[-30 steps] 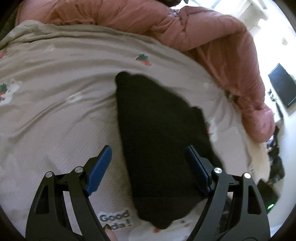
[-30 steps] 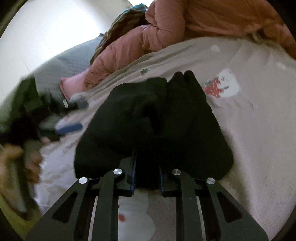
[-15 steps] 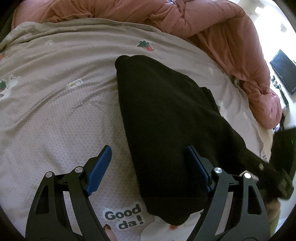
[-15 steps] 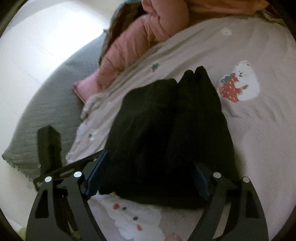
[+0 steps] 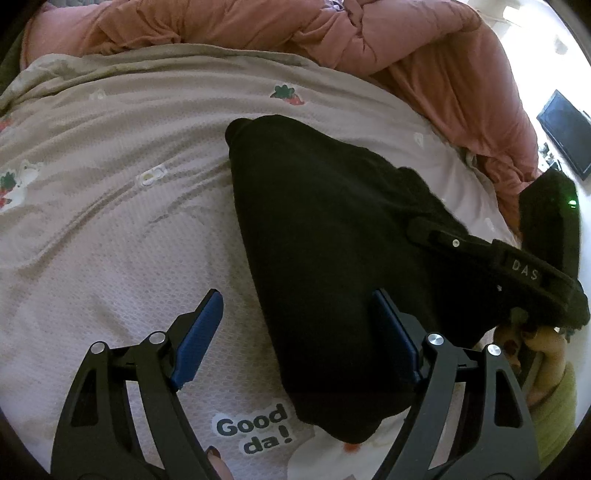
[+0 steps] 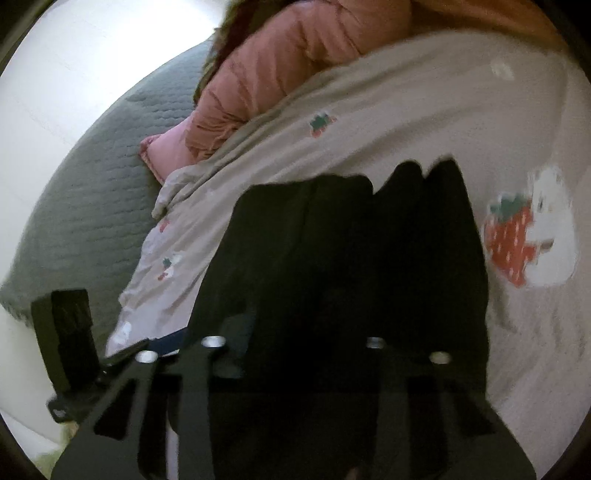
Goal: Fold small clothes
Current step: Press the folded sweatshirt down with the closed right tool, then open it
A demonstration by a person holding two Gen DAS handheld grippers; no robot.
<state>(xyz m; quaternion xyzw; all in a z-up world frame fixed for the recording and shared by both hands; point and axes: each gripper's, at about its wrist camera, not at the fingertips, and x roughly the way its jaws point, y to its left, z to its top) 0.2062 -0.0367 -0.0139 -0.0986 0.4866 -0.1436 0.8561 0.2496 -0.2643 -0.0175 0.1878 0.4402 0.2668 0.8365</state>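
Note:
A black garment [image 5: 325, 221] lies folded lengthwise on the printed bed sheet [image 5: 110, 221]. My left gripper [image 5: 295, 299] hovers open over its near left edge, one blue pad above the sheet and the other above the cloth. From the right, a finger [image 5: 461, 243] of my right gripper reaches onto the garment's right edge. In the blurred right wrist view the garment [image 6: 406, 240] fills the middle. My right gripper [image 6: 295, 325] is closing with the cloth's near edge between its jaws. Its pads are lost against the black cloth.
A pink quilted duvet [image 5: 332, 33] is heaped along the far side of the bed and shows again [image 6: 288, 66] in the right wrist view. A grey quilted blanket [image 6: 92, 184] hangs past the bed's edge. A hand in a yellow-green sleeve [image 5: 535, 343] holds the right gripper. A dark screen [image 5: 565, 129] stands far right.
My right gripper let go of the garment, opened wide, drew back along it and is narrowing again at its edge. The garment now lies flatter and longer. The left gripper stayed put, open.

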